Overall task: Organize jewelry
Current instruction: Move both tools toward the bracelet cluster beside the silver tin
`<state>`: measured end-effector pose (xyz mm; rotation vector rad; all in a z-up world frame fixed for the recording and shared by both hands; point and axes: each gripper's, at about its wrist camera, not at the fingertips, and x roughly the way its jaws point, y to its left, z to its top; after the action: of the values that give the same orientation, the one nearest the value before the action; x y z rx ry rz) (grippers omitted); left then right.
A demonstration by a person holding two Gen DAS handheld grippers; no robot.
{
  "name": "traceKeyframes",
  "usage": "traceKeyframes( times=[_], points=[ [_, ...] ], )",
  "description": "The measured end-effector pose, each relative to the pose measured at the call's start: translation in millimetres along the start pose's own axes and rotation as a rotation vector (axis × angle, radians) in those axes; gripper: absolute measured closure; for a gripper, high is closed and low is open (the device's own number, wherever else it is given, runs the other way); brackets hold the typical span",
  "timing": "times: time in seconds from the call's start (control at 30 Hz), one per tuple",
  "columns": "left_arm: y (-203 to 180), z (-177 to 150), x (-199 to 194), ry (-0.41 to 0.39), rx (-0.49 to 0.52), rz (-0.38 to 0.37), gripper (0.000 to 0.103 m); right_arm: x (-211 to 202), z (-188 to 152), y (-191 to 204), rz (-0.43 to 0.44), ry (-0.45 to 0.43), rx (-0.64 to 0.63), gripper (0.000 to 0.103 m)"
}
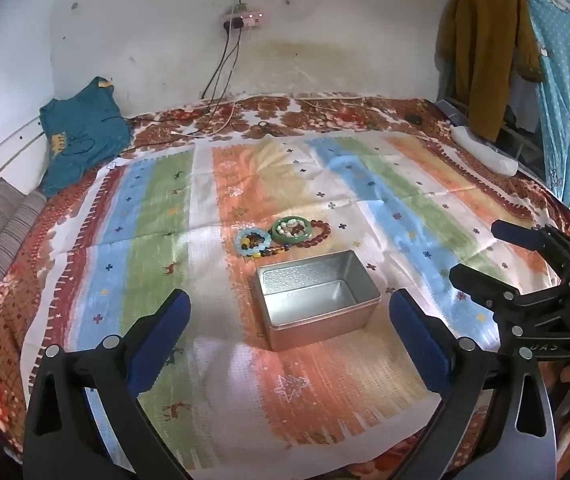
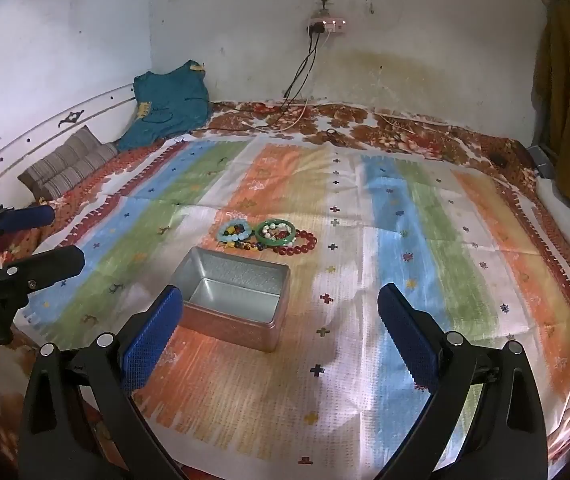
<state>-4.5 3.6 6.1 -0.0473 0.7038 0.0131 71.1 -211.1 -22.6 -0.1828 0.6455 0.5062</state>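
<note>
An open, empty silver metal tin (image 1: 317,300) (image 2: 234,300) sits on a striped cloth in the middle of the bed. Just behind it lies a pile of jewelry: a green bangle (image 1: 292,229) (image 2: 276,232), a light blue bead bracelet (image 1: 250,242) (image 2: 234,232), a red bead bracelet (image 1: 321,234) (image 2: 301,244) and a string of mixed dark beads (image 1: 273,251) (image 2: 247,246). My left gripper (image 1: 289,320) is open and empty, hovering in front of the tin; it also shows in the right wrist view (image 2: 49,236). My right gripper (image 2: 281,316) is open and empty, right of the tin, and shows in the left wrist view (image 1: 485,250).
The striped cloth (image 1: 405,208) (image 2: 425,260) covers a floral bedspread (image 1: 325,112). A teal garment (image 1: 81,136) (image 2: 169,104) and a striped folded cloth (image 1: 1,232) (image 2: 65,164) lie at the back left. Cables (image 1: 221,120) hang from a wall socket. A white object (image 1: 485,150) and hanging clothes (image 1: 489,48) are at the right.
</note>
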Motion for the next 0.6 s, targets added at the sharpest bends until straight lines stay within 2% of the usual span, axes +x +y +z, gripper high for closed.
traceKeyframes(
  times=[0.03,0.3,0.6],
  points=[
    [-4,-2,12,0.004,0.006,0.005,0.005,0,1,-1,0.004,0.001,0.002,0.004],
    [-2,-2,14,0.025,-0.016,-0.001,0.005,7,-2,-2,-0.013,0.014,0.014,0.004],
    [5,-2,19,0.026,-0.027,0.035,0.005,10,-3,-4,-0.020,0.027,0.016,0.004]
  ],
)
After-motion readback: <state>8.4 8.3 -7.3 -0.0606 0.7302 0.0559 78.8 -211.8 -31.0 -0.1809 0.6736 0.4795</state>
